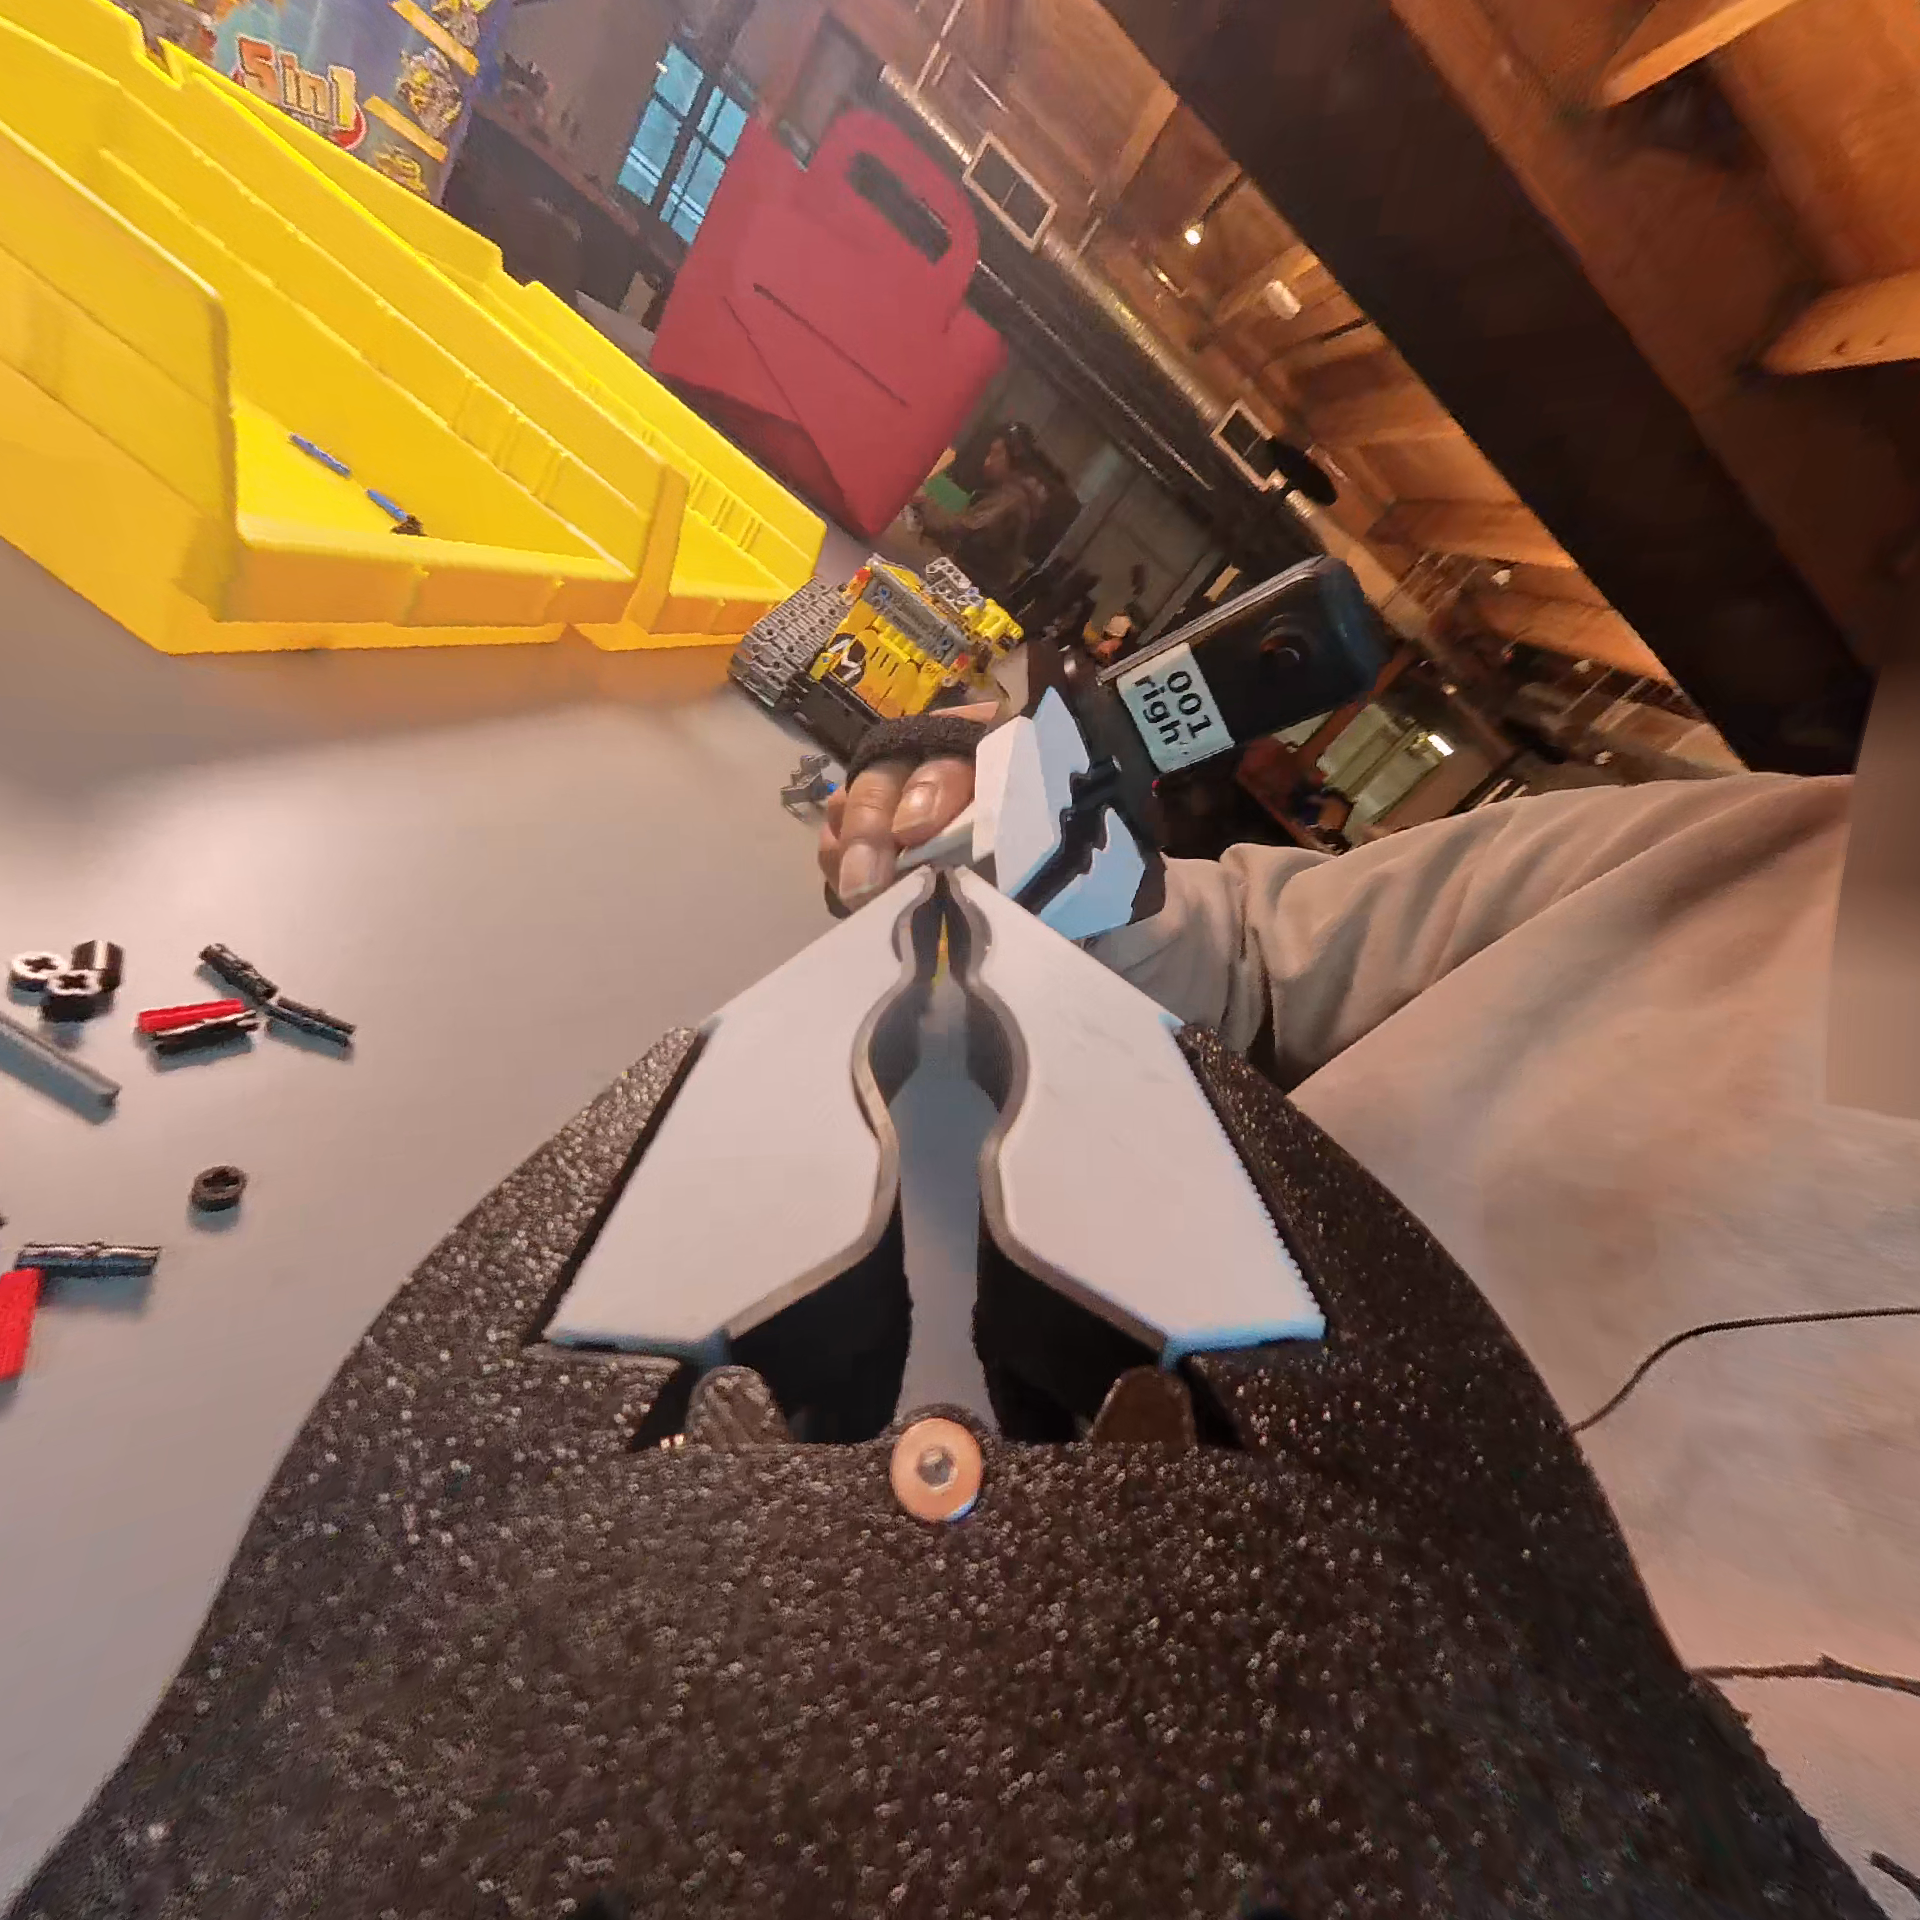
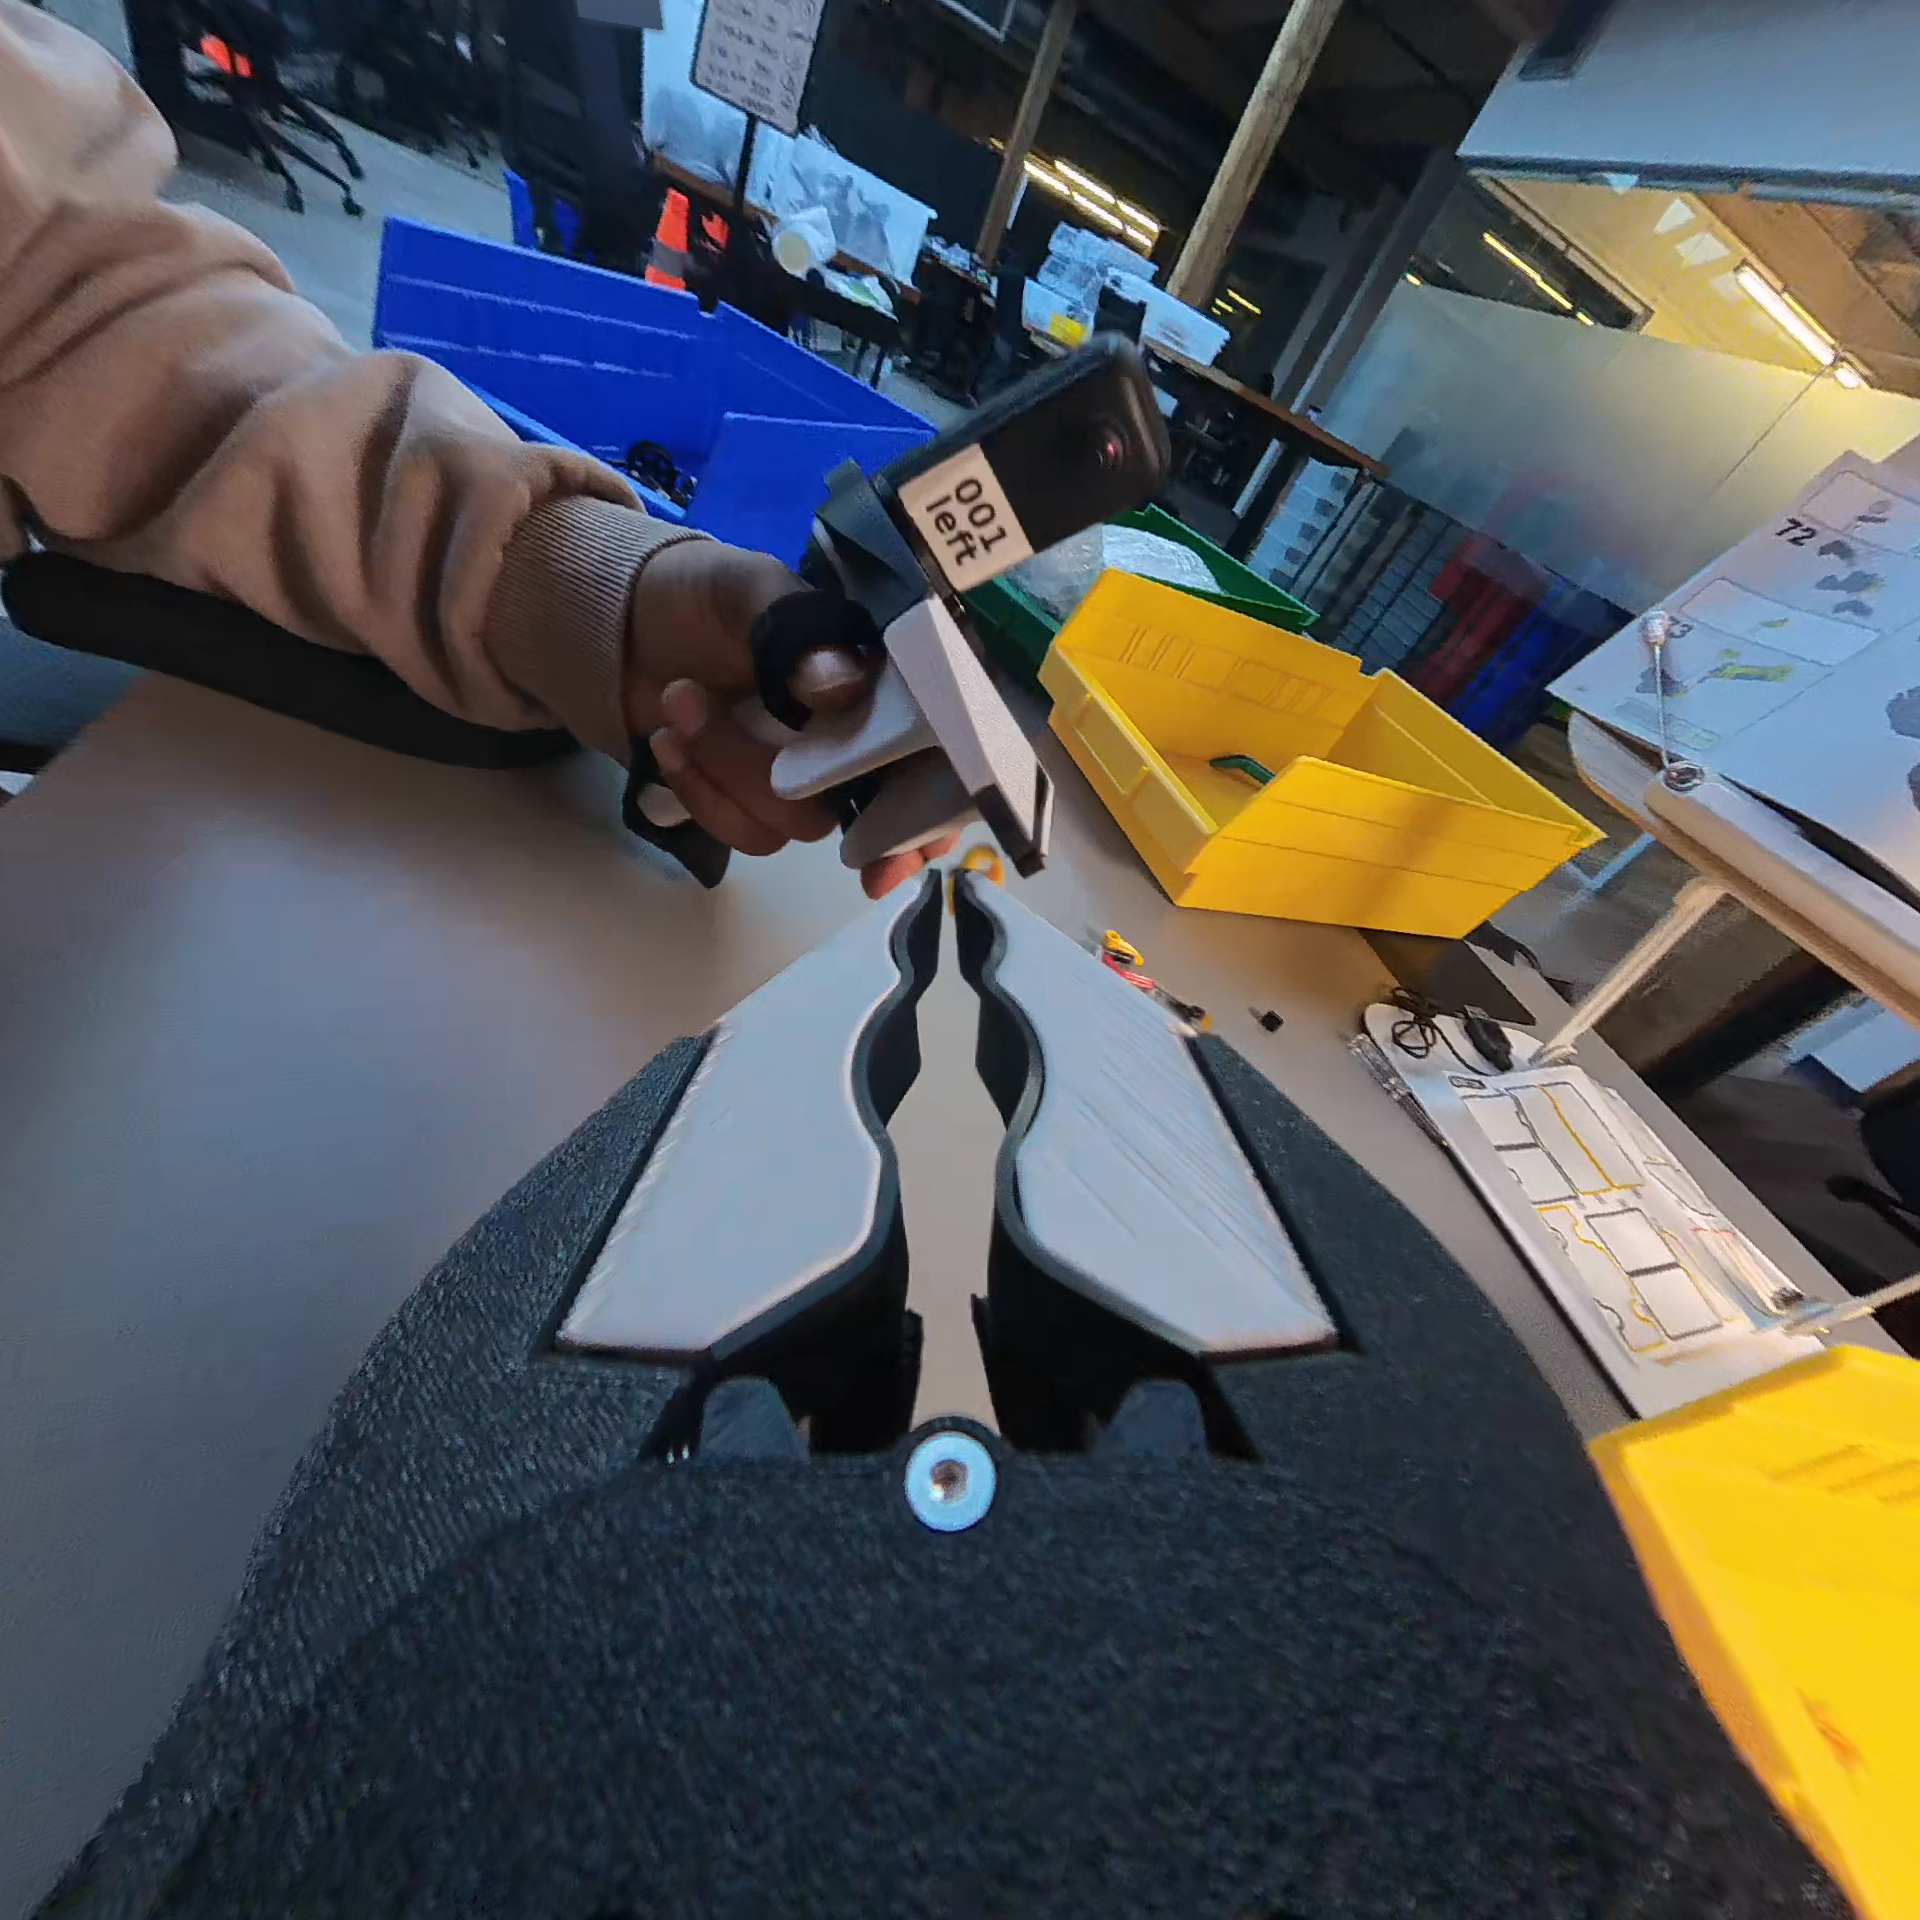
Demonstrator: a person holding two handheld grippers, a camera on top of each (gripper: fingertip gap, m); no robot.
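My left gripper (image 1: pixel 940 883) is shut, with a thin sliver of a small yellow piece (image 1: pixel 943 930) showing between its pads. My right gripper (image 2: pixel 951 885) is shut on the same small yellow piece (image 2: pixel 980 862), and its ring end sticks out past the tips. The two grippers meet tip to tip above the grey table (image 1: pixel 416 831). The right gripper (image 1: pixel 925 854) shows in the left wrist view, held by a hand. The left gripper (image 2: pixel 1013 847) shows in the right wrist view, with its tip against the yellow ring.
A yellow compartment bin (image 1: pixel 416 613), a red box (image 1: pixel 831 312) and a yellow-and-black brick vehicle (image 1: pixel 883 644) stand at the back. Loose black and red parts (image 1: pixel 197 1023) lie to the left. The right wrist view shows yellow bins (image 2: pixel 1351 852), a blue bin (image 2: pixel 623 353), instruction sheets (image 2: pixel 1600 1195) and small parts (image 2: pixel 1127 956). My left and right fingertips are right by each other.
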